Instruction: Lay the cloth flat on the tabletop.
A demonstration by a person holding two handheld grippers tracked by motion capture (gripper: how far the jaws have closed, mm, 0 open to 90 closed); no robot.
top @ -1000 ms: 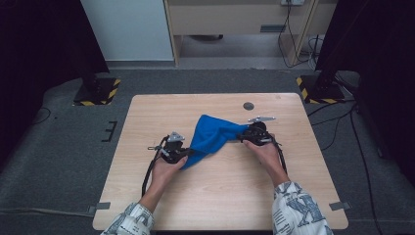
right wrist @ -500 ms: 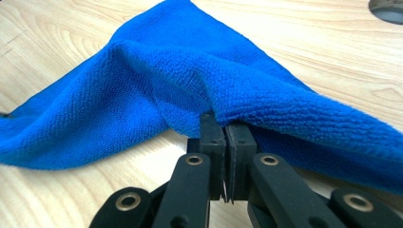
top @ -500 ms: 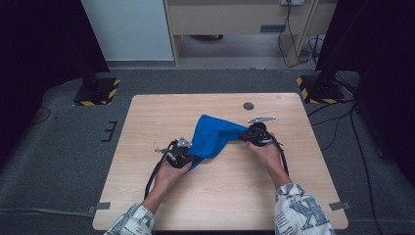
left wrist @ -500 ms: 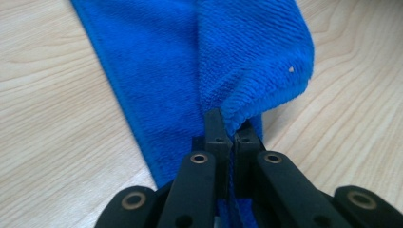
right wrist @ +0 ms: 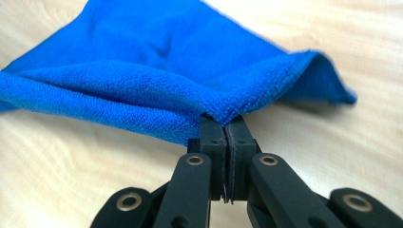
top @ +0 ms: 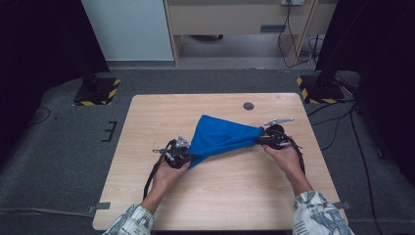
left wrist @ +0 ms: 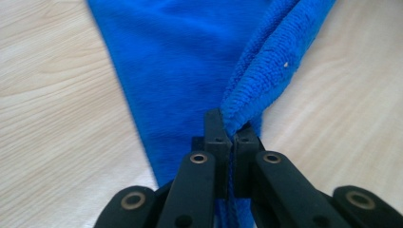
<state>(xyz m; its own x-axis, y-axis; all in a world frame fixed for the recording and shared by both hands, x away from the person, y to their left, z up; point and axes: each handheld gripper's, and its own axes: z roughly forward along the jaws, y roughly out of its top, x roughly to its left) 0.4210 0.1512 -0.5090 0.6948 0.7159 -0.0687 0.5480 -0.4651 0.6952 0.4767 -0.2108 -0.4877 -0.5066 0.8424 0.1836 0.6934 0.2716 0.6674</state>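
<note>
High view: a blue cloth [top: 220,138] hung stretched between two tools near the middle of the worktop [top: 147,122].
At the cloth's near-left corner the left tool [top: 188,157] pinched a bunched edge; at its right corner the right tool [top: 259,139], having just closed, clamped a fold. A dark round mark [top: 248,105] lay beyond the cloth.

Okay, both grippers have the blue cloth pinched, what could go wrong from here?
The left gripper and the right gripper each pinch only a thin edge of the blue cloth, so a hard pull apart might slip a corner free. The far part lies on the table and may drag or bunch when lifted.
</note>
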